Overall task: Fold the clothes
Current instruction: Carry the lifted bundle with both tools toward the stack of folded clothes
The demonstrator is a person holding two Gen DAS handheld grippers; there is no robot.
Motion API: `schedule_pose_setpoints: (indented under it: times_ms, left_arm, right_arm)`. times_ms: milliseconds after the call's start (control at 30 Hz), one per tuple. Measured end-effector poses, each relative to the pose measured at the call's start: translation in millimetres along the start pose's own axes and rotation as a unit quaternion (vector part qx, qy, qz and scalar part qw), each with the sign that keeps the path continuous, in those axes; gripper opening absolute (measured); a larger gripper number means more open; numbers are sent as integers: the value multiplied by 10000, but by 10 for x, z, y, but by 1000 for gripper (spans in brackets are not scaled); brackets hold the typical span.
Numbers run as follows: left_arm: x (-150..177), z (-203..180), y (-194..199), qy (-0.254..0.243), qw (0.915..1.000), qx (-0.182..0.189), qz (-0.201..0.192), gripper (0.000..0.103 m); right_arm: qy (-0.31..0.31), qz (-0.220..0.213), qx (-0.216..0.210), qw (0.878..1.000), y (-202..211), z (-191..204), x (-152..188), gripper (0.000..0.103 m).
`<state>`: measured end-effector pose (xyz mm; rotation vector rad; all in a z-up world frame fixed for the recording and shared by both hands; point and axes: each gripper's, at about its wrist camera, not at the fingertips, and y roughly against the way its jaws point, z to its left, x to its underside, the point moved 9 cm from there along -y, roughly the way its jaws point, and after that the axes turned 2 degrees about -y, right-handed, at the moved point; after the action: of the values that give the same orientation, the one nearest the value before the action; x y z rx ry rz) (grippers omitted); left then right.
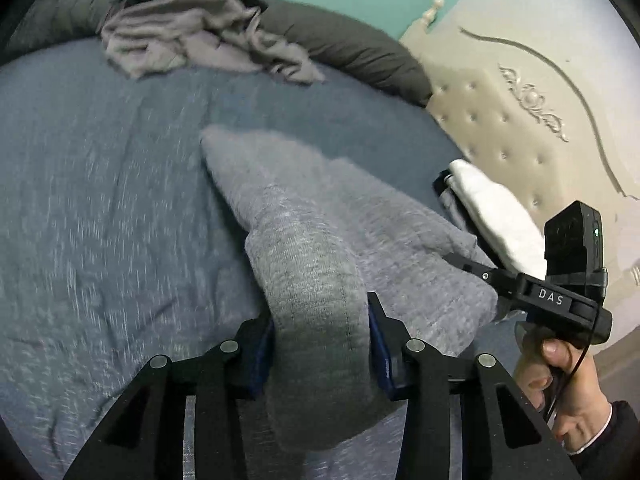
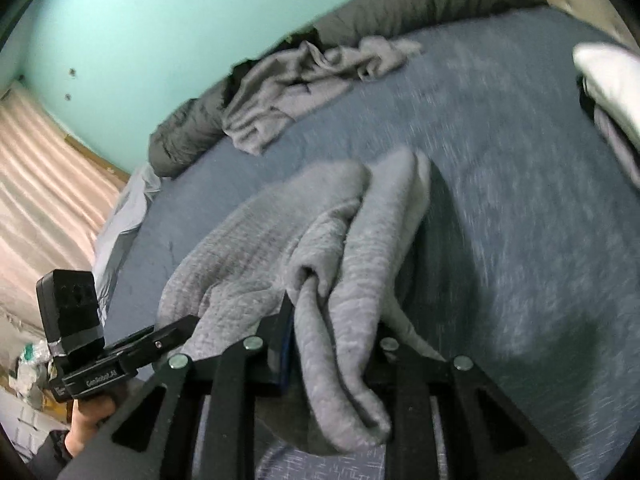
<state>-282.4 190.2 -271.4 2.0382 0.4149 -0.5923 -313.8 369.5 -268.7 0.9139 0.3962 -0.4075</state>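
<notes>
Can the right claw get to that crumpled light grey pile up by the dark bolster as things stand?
Probably not yet. The right claw is shut on the grey garment, which the left claw also grips. The bedspread toward the crumpled pile looks unobstructed.

My right gripper (image 2: 320,320) pinches a grey garment (image 2: 304,232) over the blue bedspread (image 2: 500,208) — my left gripper (image 2: 168,336) near left, crumpled clothes (image 2: 296,84) far.

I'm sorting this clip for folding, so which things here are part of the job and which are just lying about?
In the job:
grey garment, held by both
left gripper
right gripper
crumpled grey clothes, probably next
folded stack

Lying about:
dark grey bolster
blue bedcover
tufted headboard
</notes>
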Motion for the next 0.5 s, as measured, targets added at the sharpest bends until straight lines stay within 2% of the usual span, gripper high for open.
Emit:
schedule_pose_setpoints:
  times_ms: [200,500]
  left_arm:
    - [-329,-386,195,-211,9995,95,-229,44]
    - [-715,-1217,202,-519,9970,334,-474,44]
  right_arm:
    - [252,-232,68,9994,455,123,-266,21]
    - [502,-614,253,9965,1232,119,-619,21]
